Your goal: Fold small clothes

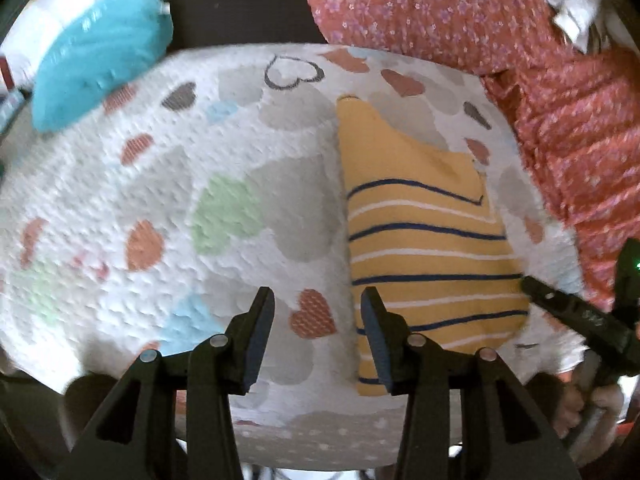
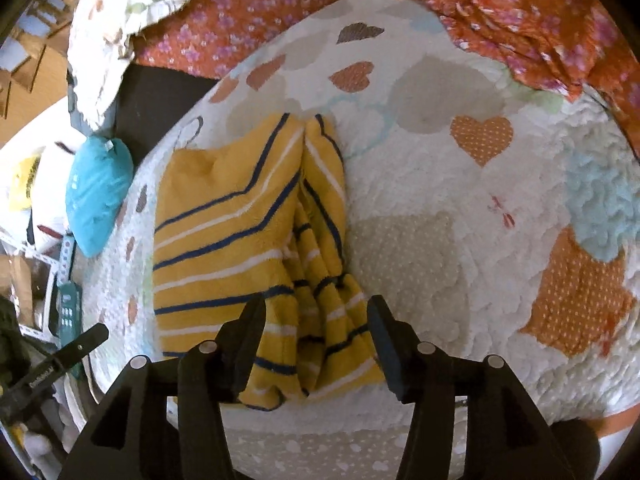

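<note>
A small yellow garment with navy and white stripes lies on a white heart-patterned quilt. In the right wrist view the garment is partly folded, its right side bunched in pleats. My left gripper is open and empty, just above the quilt at the garment's left edge. My right gripper is open, its jaws either side of the bunched near corner of the garment, not closed on it. The right gripper also shows in the left wrist view, beside the garment's right edge.
A teal plastic bag lies at the quilt's far left edge, also in the right wrist view. A red floral cloth is heaped along the far and right side. A floral white cloth lies beyond. The quilt's near edge drops off close to me.
</note>
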### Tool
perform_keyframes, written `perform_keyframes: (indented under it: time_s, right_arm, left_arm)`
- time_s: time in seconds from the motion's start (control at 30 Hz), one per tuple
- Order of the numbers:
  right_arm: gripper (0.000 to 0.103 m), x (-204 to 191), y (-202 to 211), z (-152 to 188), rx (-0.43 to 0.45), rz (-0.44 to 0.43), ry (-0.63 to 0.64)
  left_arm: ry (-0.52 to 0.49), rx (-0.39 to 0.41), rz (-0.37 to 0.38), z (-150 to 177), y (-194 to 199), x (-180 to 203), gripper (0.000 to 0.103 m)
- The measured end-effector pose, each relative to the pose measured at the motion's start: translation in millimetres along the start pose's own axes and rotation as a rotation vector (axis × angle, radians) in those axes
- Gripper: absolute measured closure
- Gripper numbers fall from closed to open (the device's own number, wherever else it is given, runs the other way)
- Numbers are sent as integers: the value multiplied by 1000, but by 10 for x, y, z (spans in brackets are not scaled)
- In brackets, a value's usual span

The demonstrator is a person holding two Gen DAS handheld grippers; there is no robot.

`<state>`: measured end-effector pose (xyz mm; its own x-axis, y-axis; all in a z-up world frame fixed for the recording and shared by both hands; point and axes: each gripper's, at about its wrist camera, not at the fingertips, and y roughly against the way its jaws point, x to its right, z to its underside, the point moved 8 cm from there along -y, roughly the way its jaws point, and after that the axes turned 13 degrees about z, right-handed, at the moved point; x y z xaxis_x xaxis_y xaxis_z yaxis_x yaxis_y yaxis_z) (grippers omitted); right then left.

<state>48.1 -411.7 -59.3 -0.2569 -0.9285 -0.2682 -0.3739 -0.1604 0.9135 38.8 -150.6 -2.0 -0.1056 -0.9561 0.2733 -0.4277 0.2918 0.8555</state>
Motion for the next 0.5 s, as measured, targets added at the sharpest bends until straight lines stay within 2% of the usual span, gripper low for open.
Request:
perform_keyframes:
  time_s: [0.3,0.5]
  right_arm:
    - [45,-8,20,11,9,-17,-43]
    - [40,-94,4,-20,13,-26,-35]
  left_arm:
    - [-71,-32,-48,81,-95,129,59]
    - [-93,-25,-70,55,-82,146,59]
